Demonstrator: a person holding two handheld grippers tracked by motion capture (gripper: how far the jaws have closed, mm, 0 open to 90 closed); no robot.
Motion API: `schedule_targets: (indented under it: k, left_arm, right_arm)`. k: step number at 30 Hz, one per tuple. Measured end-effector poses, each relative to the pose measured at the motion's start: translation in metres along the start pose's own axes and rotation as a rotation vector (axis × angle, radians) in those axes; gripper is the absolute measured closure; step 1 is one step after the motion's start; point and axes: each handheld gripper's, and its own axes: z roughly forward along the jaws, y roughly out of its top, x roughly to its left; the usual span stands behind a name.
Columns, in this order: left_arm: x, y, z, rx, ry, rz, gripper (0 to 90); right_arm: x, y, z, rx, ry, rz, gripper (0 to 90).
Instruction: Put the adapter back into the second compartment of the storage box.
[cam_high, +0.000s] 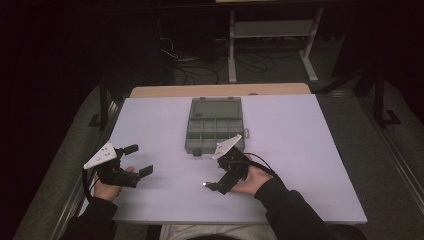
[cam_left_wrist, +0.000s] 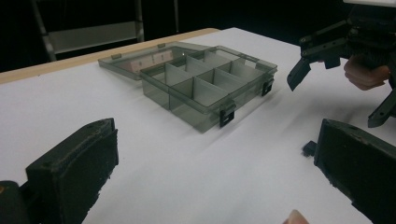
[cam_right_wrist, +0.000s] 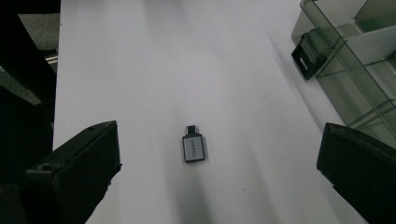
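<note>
open organiser box (cam_high: 215, 126) mid-table, bare tabletop (cam_high: 310, 165) either side

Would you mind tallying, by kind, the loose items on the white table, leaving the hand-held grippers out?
Compartment box, smoky clear plastic, lid open: 1
Small adapter, silver and black, lying between the right hand-held gripper's open jaws: 1
Total: 2

The small grey adapter (cam_right_wrist: 193, 147), lying on the white worktop (cam_right_wrist: 154, 70) away from its edges, bears a line of lettering too small to read.
</note>
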Motion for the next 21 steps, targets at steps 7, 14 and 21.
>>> schedule_targets:
  k: [7,14,21]
  left_arm:
    - [0.000,0.000,0.000,0.001,-0.002,0.001,0.0]
    - [-0.001,0.000,0.001,0.000,-0.007,0.003,0.0]
    - [-0.001,0.000,0.001,0.001,-0.010,0.005,0.0]
  right_arm:
    - [0.000,0.000,0.008,0.024,0.008,-0.005,0.0]
    - [0.001,0.000,0.016,0.045,0.018,-0.020,0.0]
    - [0.002,0.002,0.025,0.080,0.041,-0.018,2.9]
